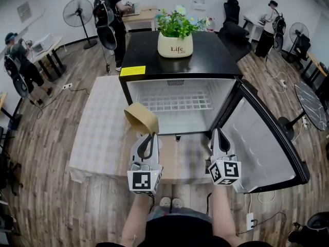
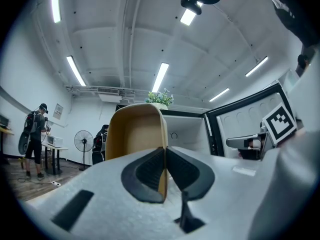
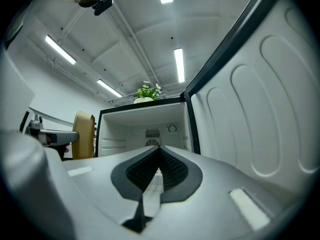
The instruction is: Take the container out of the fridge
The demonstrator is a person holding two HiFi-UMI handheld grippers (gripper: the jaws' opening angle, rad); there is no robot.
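Left gripper [image 1: 153, 135] jaws are being pressed shut on the thin wall of the tan container [image 1: 141, 117], being held outside the open fridge [image 1: 176, 121], best carried level and firmly pinched, while the right gripper [image 1: 218, 131] is being held closed, empty

A potted plant [image 1: 175, 35] with green leaves and pale flowers, in a cream pot marked "Life", stood on the black top of the fridge [image 1: 154, 55], toward its back edge. A yellow label [image 1: 132, 70] lay at that top's front left corner. A pale checked cloth [image 1: 97, 127] was spread over the wooden floor [image 1: 46, 153]. A pedestal fan [image 1: 78, 13] stood at the back left and another fan [image 1: 298, 32] at the right. One person [image 1: 110, 19] stood at a wooden desk [image 1: 144, 15]; a second person [image 1: 20, 66] was at the left. A black office chair [image 1: 232, 14] stood behind, and a power strip [image 1: 250, 221] lay on the floor.
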